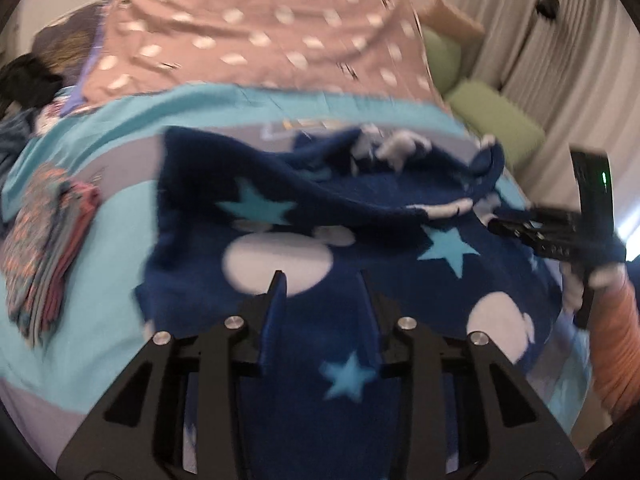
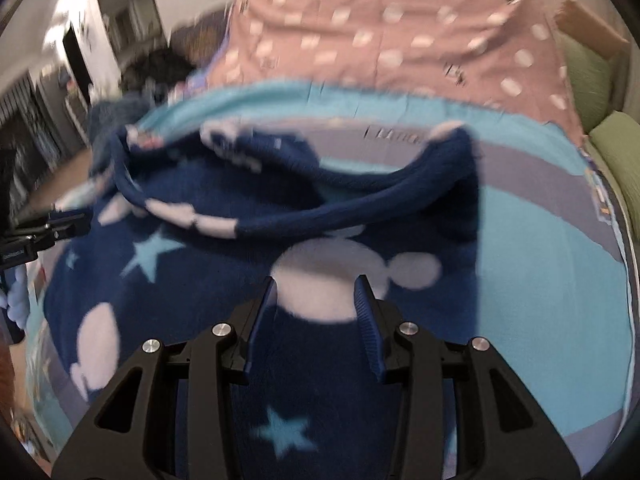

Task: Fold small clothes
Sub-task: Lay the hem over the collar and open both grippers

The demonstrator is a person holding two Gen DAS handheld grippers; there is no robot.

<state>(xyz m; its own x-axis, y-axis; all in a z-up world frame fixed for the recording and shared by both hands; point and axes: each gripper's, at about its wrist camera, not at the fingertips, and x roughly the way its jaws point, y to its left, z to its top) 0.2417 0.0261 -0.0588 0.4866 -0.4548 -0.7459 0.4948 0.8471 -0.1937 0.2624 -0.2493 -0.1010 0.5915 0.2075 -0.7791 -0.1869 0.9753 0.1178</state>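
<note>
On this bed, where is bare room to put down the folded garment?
Free: the turquoise sheet right of the navy star garment, up to the bed edge, and the pink dotted blanket behind. Crowded: the left side, where the folded colourful stack lies.

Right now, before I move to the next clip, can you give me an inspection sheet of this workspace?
Surface: bed with a turquoise and grey striped cover.
Job's things: navy fleece garment with stars, partly spread, far edge rumpled.
Clutter: stack of folded patterned clothes at the left; pink dotted blanket behind.
Grippers: left gripper and right gripper both open above the garment.
Cables: nothing seen.
Surroundings: curtain, green cushions.
</note>
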